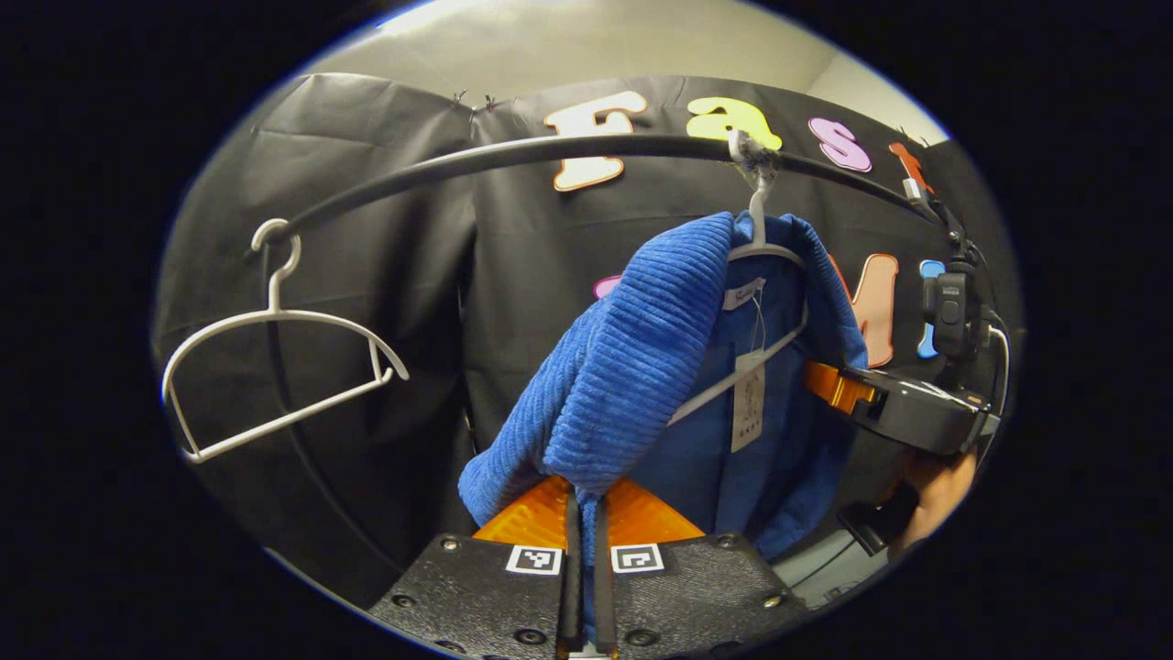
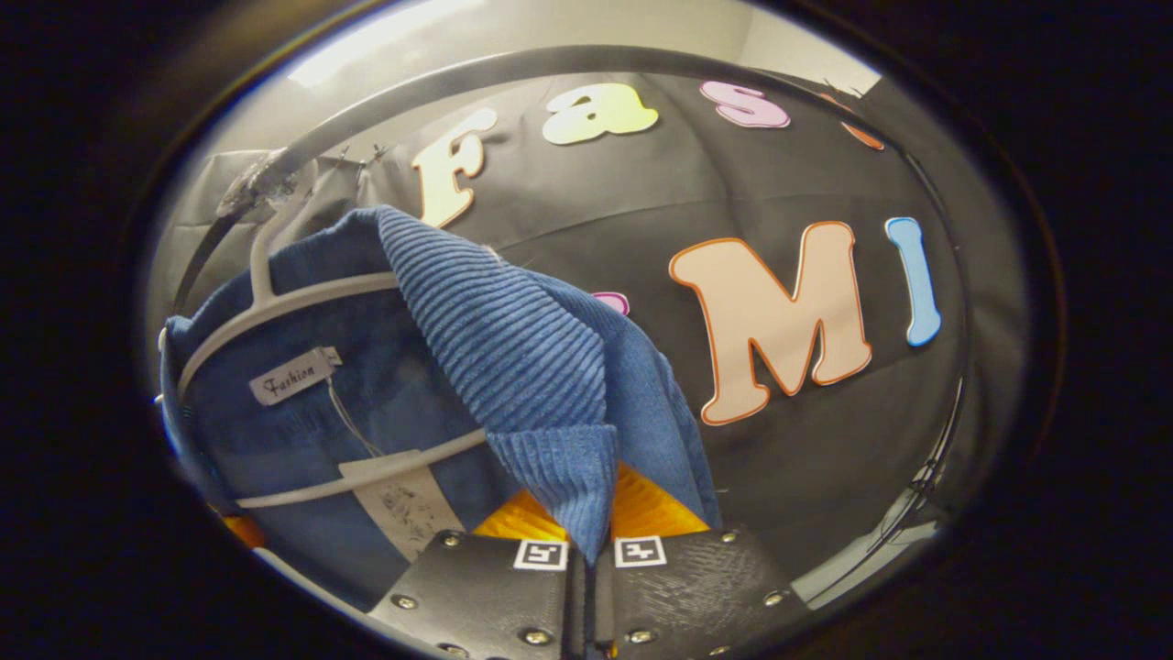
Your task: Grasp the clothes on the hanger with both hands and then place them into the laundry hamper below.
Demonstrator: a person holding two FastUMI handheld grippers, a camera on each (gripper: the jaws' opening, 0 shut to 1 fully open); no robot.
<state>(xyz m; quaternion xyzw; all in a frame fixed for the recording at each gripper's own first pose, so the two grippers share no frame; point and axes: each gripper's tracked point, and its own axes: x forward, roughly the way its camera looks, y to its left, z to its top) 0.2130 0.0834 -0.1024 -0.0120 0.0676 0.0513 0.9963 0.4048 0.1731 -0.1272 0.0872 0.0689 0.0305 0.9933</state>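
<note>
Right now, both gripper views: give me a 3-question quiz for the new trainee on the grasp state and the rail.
1. True or false: the blue corduroy garment is already off its white hanger.
2. How many hangers are on the black rail in the left gripper view, and which one is bare?
3. Multiple choice: the left gripper is A) open beside the fabric, B) shut on a fold of the garment, C) holding the rail.

Key
1. False: the hanger is inside the collar, hooked on the rail.
2. Two; the empty hanger at the far left is bare.
3. B. The right gripper pinches fabric likewise.
</note>
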